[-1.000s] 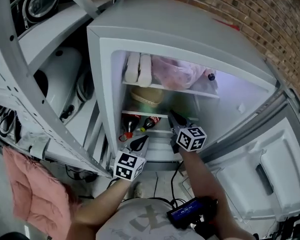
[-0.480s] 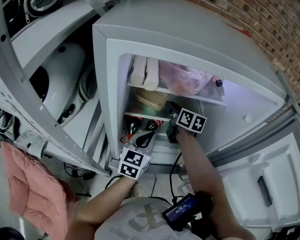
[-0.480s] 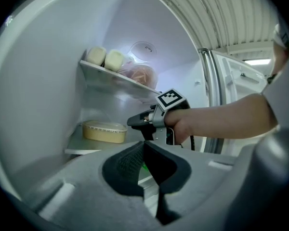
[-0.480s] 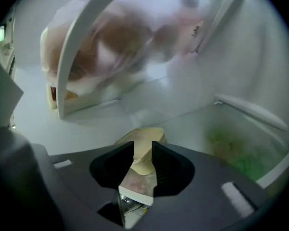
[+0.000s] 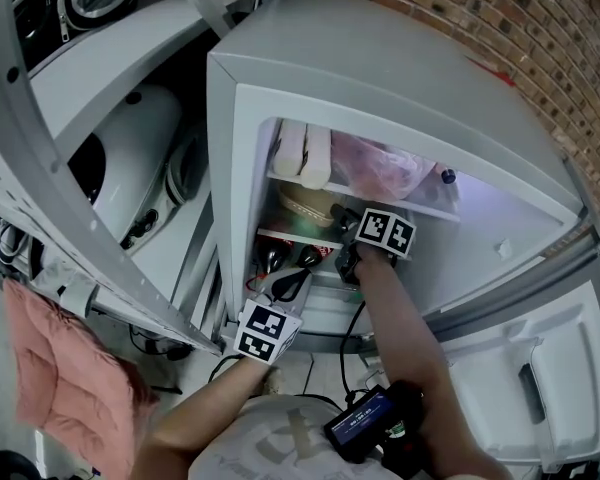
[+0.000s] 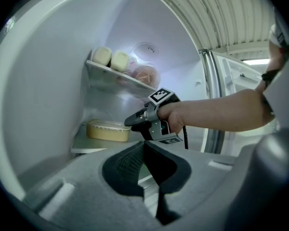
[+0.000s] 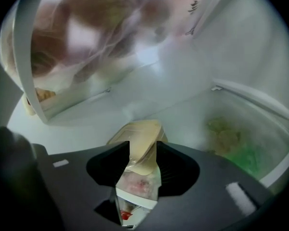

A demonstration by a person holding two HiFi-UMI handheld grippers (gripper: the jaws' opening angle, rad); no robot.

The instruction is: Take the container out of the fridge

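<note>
The container (image 5: 305, 206) is a shallow tan tub with a clear lid, standing on the fridge's middle shelf (image 5: 298, 236). My right gripper (image 5: 342, 218) reaches into the fridge right at it. In the right gripper view the jaws (image 7: 143, 148) are opening, and a corner of the container (image 7: 140, 139) shows in the gap between the tips, with the pads not pressing on it. My left gripper (image 5: 290, 284) hangs lower, in front of the bottom shelf. Its jaws (image 6: 144, 144) are shut on nothing. From the left gripper view the container (image 6: 108, 130) sits just left of the right gripper (image 6: 143, 121).
The upper shelf holds two pale blocks (image 5: 305, 153) and a pink plastic bag (image 5: 385, 168). Dark bottles (image 5: 285, 258) lie on the lower shelf. Something green (image 7: 231, 146) lies to the container's right. The fridge door (image 5: 540, 378) stands open at right; a metal rack (image 5: 70, 198) is at left.
My right gripper has gone up from the lower shelf and deeper into the fridge, to the container, and its jaws have spread apart. The left gripper has hardly moved.
</note>
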